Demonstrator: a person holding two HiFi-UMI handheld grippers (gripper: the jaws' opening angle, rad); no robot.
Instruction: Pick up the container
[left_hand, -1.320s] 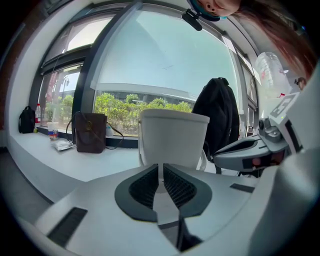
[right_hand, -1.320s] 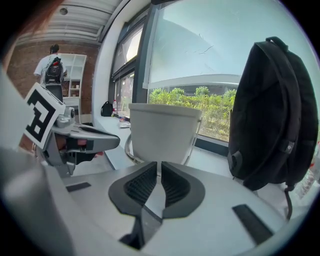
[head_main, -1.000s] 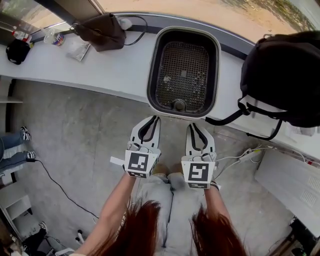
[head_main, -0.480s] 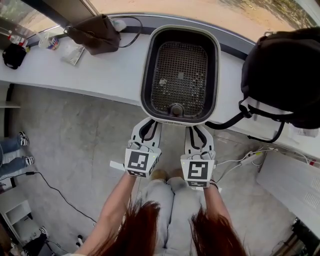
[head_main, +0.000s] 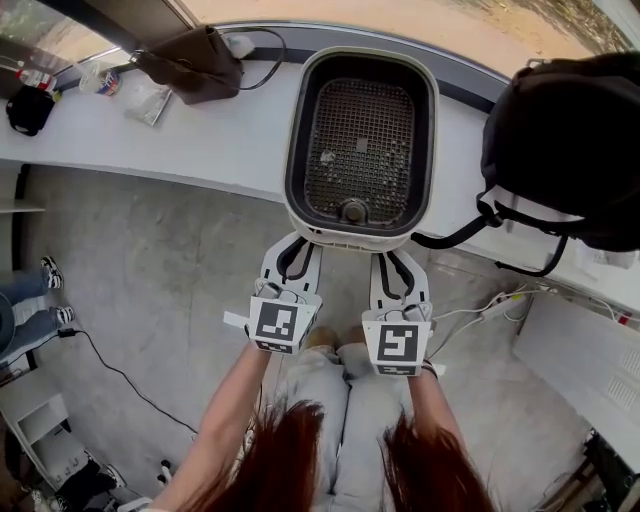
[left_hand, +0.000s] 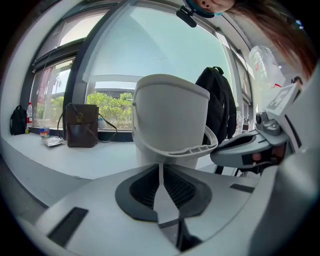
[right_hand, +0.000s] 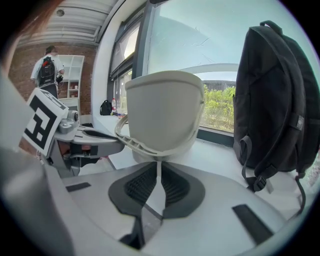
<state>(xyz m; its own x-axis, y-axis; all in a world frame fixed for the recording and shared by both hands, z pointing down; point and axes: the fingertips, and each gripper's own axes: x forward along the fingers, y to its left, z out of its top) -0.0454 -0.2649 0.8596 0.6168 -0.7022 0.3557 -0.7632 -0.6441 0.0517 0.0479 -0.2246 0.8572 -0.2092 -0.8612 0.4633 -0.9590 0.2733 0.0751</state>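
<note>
The container (head_main: 432, 150) is a white tub with a dark inside and a mesh basket (head_main: 360, 140) in it. Its near end juts past the counter's front edge. My left gripper (head_main: 300, 243) and right gripper (head_main: 393, 252) stand side by side at its near rim, both shut on the thin rim flange. In the left gripper view the container (left_hand: 170, 115) rises straight ahead, and its flange runs down into my closed left gripper (left_hand: 160, 167). The right gripper view shows the same container (right_hand: 162, 107) above my closed right gripper (right_hand: 159, 165).
A white counter (head_main: 200, 140) runs along the window. A black backpack (head_main: 565, 150) stands right of the container, and a brown bag (head_main: 195, 60) at the back left. Cables and a power strip (head_main: 495, 305) lie on the floor. A person's legs (head_main: 25, 300) show at far left.
The container looks larger and sits a little further left than a second ago, closer to me. Both grippers stay shut at its near rim.
</note>
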